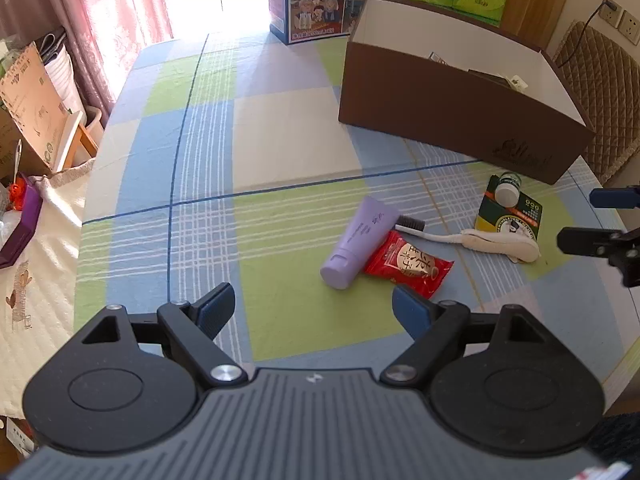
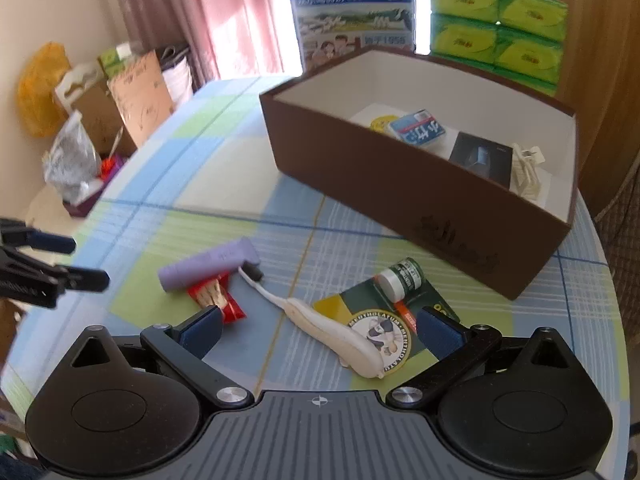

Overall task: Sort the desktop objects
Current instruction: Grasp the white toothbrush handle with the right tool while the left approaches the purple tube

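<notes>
Tube (image 2: 208,266) on packet (image 2: 216,298); box (image 2: 400,196) behind.

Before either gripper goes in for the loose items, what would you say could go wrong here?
Three risks, as I judge them:
1. The purple tube overlaps the red packet; lifting one may drag the other.
2. The small bottle lies on the green card and could roll.
3. The toothbrush lies across the card, so grasping either may shift both.

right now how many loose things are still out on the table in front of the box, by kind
tube: 1
snack packet: 1
toothbrush: 1
small bottle: 1
green card pack: 1
total: 5, none inside the brown box counted
</notes>
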`<state>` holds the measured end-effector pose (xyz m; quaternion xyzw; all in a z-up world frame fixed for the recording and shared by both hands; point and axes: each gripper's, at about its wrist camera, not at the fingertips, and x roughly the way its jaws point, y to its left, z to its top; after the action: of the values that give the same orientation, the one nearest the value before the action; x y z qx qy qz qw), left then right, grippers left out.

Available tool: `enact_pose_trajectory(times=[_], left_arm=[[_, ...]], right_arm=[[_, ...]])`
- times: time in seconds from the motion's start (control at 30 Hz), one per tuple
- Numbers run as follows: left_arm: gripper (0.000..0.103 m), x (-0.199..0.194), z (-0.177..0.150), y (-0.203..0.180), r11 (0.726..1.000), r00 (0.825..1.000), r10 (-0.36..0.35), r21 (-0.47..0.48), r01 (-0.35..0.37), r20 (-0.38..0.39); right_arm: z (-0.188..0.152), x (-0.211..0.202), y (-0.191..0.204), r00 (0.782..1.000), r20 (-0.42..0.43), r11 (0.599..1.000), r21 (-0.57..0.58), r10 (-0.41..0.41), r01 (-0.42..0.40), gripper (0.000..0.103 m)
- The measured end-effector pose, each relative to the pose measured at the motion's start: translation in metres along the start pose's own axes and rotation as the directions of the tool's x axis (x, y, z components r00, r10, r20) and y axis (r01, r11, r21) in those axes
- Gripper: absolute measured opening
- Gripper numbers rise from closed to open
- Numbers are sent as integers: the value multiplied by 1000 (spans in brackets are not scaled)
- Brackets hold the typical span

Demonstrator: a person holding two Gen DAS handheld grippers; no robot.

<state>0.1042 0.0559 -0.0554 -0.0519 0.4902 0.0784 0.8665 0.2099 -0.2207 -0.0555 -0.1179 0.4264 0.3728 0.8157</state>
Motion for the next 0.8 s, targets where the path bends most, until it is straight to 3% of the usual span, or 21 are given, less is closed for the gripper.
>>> enact_pose_trajectory(times=[0.07,0.17,0.37,0.63,0.7,0.8], left_arm=[[83,4,0,2,1000,1000,-4,-2,4,-5],[83,10,1,2,1000,1000,-7,2,7,-5],[83,22,5,6,1000,1000,-15,11,15,-6],[83,37,8,8,1000,999,-19,24,19,-28],[83,41,9,7,999,999,-21,28,22,-36],[83,46,9,6,999,999,-28,42,30,-45]], right_arm=[[-4,9,1,1000,-3,999,-38,-1,1,99],[-9,24,2,1000,-25,995,-101,3,-6,82],[-16,56,-1,998,-69,980,-200,-5,-9,60],[-23,84,1,996,-90,951,-308,-17,-11,45],[-26,85,3,994,-108,947,-320,-17,-19,34],[-33,82,4,991,-132,947,-320,-9,-34,29]])
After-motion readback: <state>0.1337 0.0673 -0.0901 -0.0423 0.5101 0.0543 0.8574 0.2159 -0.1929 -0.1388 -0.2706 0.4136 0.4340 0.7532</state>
